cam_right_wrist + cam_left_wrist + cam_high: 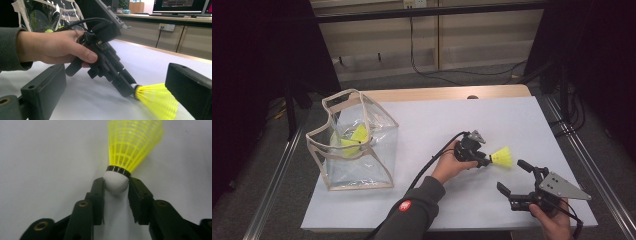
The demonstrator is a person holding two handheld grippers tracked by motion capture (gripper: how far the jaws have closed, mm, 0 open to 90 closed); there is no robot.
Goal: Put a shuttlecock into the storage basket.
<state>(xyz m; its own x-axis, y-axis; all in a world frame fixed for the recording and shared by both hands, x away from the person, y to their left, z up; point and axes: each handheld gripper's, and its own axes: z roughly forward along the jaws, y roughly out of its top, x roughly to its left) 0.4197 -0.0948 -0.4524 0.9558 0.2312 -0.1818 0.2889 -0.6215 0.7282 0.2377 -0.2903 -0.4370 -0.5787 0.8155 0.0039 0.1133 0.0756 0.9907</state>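
While the yellow shuttlecock (133,143) lies on the white bench (437,125), its white cork base is clamped between the jaws of the left hand-held gripper (116,185), the skirt pointing away from them. Just beside it, the right hand-held gripper (514,176) is held with its jaws spread wide and nothing between them. Well apart, a clear bag (354,145) containing more yellow shuttlecocks is seen at the bench's left.
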